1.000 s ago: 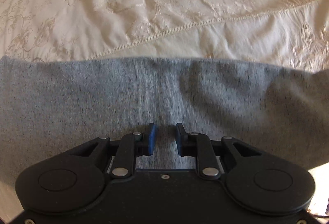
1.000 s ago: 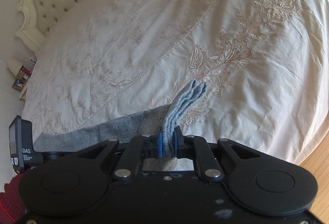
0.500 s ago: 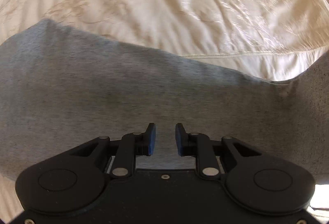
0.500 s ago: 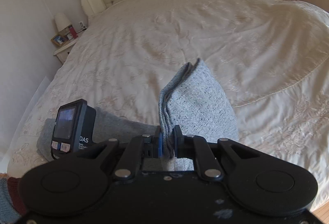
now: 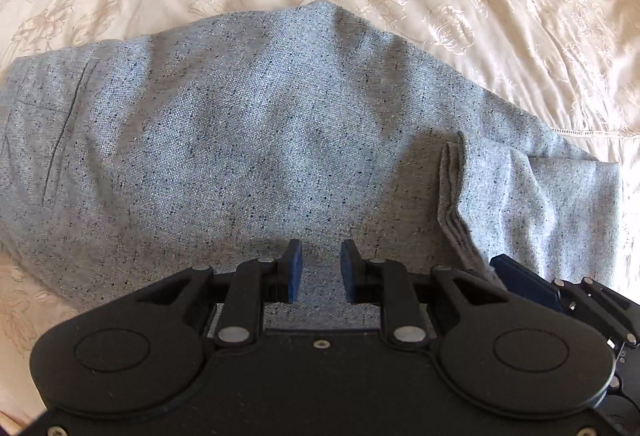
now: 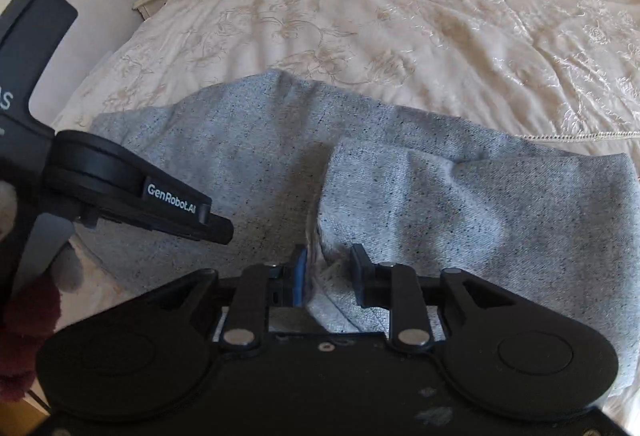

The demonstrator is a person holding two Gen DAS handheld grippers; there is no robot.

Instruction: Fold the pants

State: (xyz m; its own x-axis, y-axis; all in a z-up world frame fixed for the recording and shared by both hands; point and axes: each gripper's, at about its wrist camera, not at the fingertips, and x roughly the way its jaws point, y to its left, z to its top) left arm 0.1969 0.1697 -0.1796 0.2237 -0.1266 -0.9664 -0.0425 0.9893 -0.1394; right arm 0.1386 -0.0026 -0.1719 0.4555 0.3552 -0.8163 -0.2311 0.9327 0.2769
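Matt cloth on sheened cloth, matt plastic over both.

The pants (image 5: 248,140) are a woven cloth, light grey flecked with dark specks, matt and slightly coarse in grain (the stacked hems at the folded end show the same weave). The bedspread (image 5: 500,16) under them is cream cloth with a soft satin sheen, embroidered with raised flowers and creased. The left tool (image 5: 319,278) and the right tool (image 6: 330,276) are matt black plastic with small bright metal pivot pins, and their pads (image 5: 294,276) are a dull blue, rubbery-looking material.
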